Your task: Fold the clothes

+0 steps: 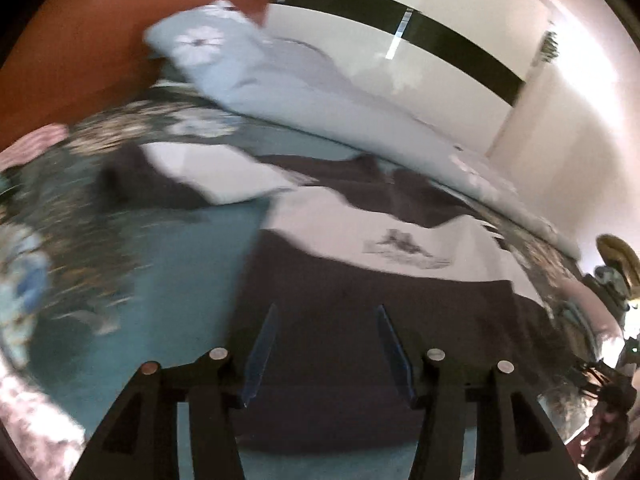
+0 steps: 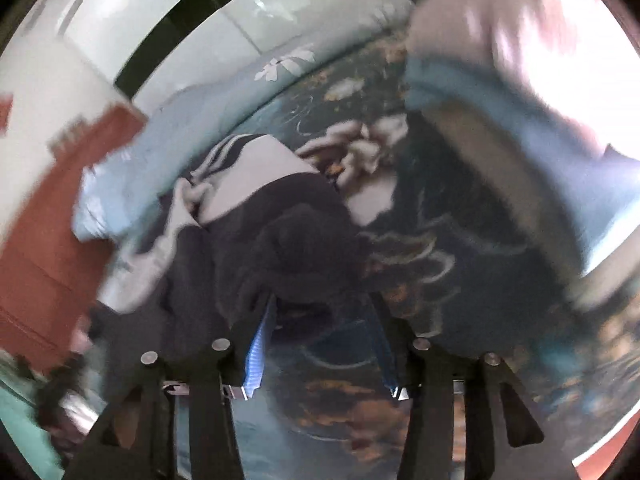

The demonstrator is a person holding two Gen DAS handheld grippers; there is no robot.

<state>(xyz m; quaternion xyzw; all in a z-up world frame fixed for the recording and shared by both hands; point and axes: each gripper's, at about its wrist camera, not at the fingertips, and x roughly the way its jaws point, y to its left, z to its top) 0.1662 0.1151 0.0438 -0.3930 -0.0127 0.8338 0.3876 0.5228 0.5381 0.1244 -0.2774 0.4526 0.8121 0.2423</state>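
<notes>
A dark brown and white garment point(image 1: 360, 264) with a small dark print lies spread on the teal floral bedsheet point(image 1: 168, 280). My left gripper point(image 1: 326, 312) is open, its blue-edged fingers just above the garment's dark lower part, holding nothing. In the right wrist view the same garment point(image 2: 256, 240) lies bunched, its white striped sleeve at the upper left. My right gripper point(image 2: 320, 304) is open, its fingers at the garment's near dark edge. Both views are motion-blurred.
A light blue floral pillow point(image 1: 248, 76) lies at the bed's far side against a white wall with a black stripe point(image 1: 400, 24). A red-brown headboard point(image 1: 80, 48) stands left. A pale pink and blue bundle point(image 2: 520, 80) sits at the upper right in the right wrist view.
</notes>
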